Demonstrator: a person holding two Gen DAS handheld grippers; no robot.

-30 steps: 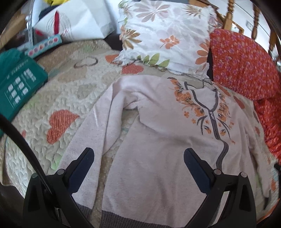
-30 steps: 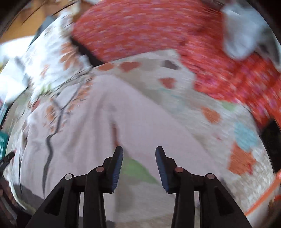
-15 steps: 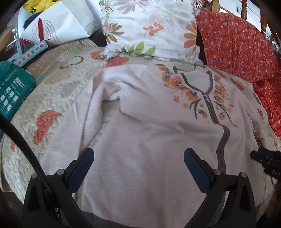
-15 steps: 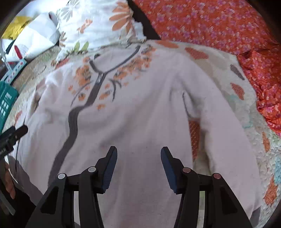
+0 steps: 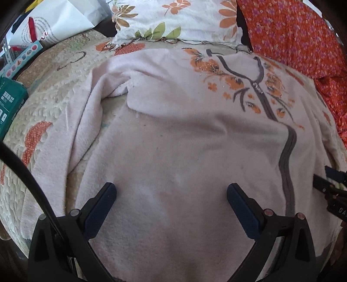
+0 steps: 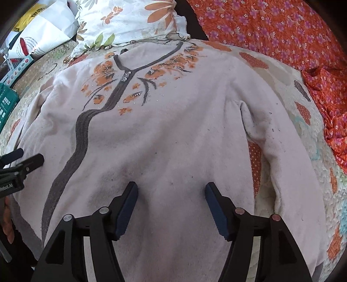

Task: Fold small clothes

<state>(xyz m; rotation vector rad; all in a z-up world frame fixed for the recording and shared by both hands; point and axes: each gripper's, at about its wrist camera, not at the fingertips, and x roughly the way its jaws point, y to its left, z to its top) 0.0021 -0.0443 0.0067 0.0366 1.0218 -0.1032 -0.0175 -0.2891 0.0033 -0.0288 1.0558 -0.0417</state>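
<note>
A pale pink sweater (image 5: pixel 177 134) (image 6: pixel 173 130) with orange flowers and a grey zip band lies spread flat, front up, on a quilted bed cover. Its sleeves run down both sides. My left gripper (image 5: pixel 171 193) hovers wide open over the lower left part of the body, nothing between its fingers. My right gripper (image 6: pixel 171 193) hangs over the lower right part; its jaws are opening, and only flat cloth lies under them. Each gripper shows at the edge of the other's view: the right gripper (image 5: pixel 331 191) and the left gripper (image 6: pixel 17 160).
A floral pillow (image 5: pixel 177 19) and an orange-red flowered cushion (image 6: pixel 271 28) lie beyond the collar. A white paper bag (image 5: pixel 56 23), a teal box (image 5: pixel 8 104) and a long colourful box (image 5: pixel 21 58) sit at the left. The quilt (image 6: pixel 308 121) borders the right sleeve.
Both grippers have come down and closer over the sweater's lower half. The right one swung from the right sleeve side toward the body and its jaws have widened.
</note>
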